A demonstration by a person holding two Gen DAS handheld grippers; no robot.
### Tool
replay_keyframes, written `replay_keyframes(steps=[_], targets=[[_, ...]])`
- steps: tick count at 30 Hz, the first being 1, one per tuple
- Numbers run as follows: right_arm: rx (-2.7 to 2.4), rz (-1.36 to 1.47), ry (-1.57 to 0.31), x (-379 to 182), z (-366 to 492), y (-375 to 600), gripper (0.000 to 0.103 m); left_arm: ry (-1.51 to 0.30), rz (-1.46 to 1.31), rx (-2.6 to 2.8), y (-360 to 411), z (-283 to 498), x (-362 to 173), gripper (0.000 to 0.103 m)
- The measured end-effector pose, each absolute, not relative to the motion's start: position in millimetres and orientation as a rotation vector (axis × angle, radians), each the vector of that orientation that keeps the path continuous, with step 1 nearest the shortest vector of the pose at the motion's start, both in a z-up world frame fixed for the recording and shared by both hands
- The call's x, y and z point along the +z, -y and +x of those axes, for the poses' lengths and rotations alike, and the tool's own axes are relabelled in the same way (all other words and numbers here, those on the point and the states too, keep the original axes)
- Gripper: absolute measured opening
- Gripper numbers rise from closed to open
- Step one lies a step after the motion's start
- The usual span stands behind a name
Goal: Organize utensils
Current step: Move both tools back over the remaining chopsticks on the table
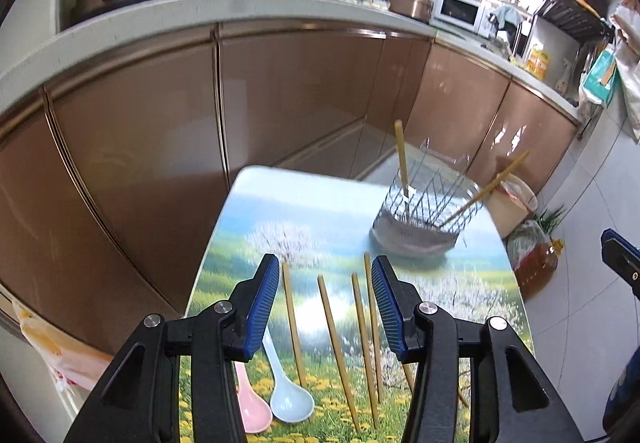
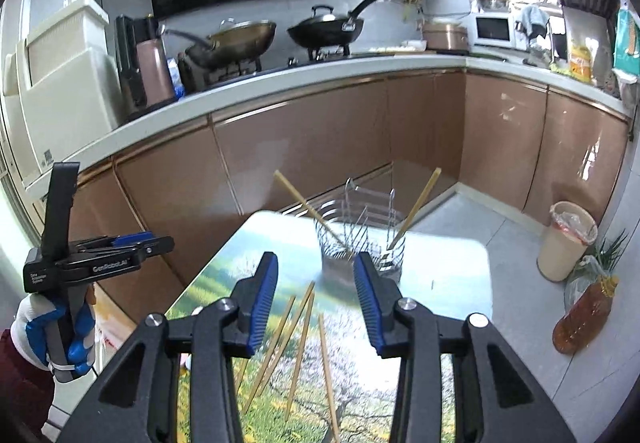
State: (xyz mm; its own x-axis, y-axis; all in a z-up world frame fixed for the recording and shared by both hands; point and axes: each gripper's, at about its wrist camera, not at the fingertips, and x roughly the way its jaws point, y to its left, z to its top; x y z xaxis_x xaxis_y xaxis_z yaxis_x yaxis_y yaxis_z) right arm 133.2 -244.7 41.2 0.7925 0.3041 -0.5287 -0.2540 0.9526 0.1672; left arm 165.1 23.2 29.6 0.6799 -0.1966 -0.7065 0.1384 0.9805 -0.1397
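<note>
A wire utensil holder (image 1: 424, 215) (image 2: 360, 243) stands at the far right of a landscape-print table (image 1: 280, 203) (image 2: 440, 283). Two chopsticks (image 1: 401, 151) (image 2: 296, 195) lean in it. Several loose chopsticks (image 1: 338, 347) (image 2: 300, 339) lie side by side on the near part of the table. Left of them lie a pink spoon (image 1: 252, 403) and a light blue spoon (image 1: 290, 399). My left gripper (image 1: 324, 263) hovers open above the loose chopsticks, holding nothing. My right gripper (image 2: 315, 257) is open and empty too, aimed toward the holder.
Brown cabinets (image 1: 280, 91) under a white counter with two woks (image 2: 324, 29) run behind and left of the table. On the floor to the right stand a lined bin (image 2: 564, 243), an oil bottle (image 2: 584, 319) and a bag of greens. A gloved hand (image 2: 60, 331) holds the left gripper.
</note>
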Motion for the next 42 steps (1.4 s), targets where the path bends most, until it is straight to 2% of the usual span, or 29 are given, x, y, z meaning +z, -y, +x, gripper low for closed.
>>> replay_keyframes(steps=[12, 20, 36, 42], targets=[[0.380, 0.070, -0.749, -19.5, 169.0, 210.1, 0.035, -0.967, -0.080, -0.194, -9.5, 191.2, -34.6, 0.048], [0.430, 0.085, -0.895, -64.8, 202.5, 194.7, 0.032, -1.105, -0.087, -0.195, -5.3, 218.9, -80.2, 0.042], [0.499, 0.041, -1.170, -143.9, 262.0, 150.5, 0.027, -1.283, -0.086, -0.189, 3.1, 260.1, -130.5, 0.040], [0.483, 0.003, -1.219, -160.5, 277.7, 142.1, 0.027, -1.327, -0.092, -0.194, 4.8, 271.5, -139.3, 0.035]])
